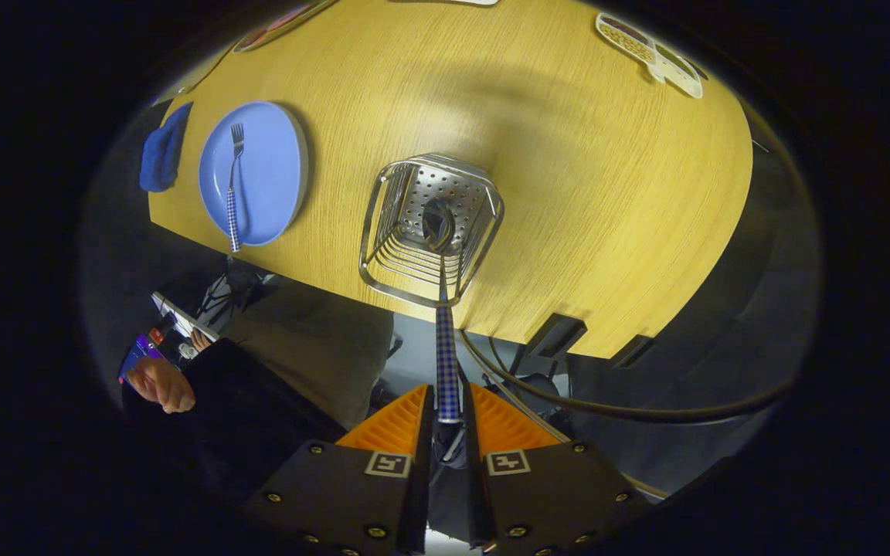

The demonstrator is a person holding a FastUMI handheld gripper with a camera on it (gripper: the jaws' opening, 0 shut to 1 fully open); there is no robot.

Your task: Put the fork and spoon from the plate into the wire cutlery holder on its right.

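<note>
Two fingers of the gripper (pixel 447 409) are pinched nearly closed on the checked handle of the spoon (pixel 445 309), both pressing its sides. Spoon points straight ahead from the fingertips, bowl end down inside the wire cutlery holder (pixel 429 228), over the perforated back wall. Can't tell if the bowl is touching the holder's bottom or hanging just above it.

Fork (pixel 234 189) lies lengthwise on the blue plate (pixel 275 177), tines away from the table edge, well to the left of the holder. Blue cloth (pixel 163 150) sits just beyond the plate on the wooden table (pixel 607 193).

Step in hand, my read: spoon drop-off. Next move needs the spoon lowered until it seats, handle clear of the rim wires, then the fingers spread so it leans inside without tipping the holder. Fork would follow from the plate.
</note>
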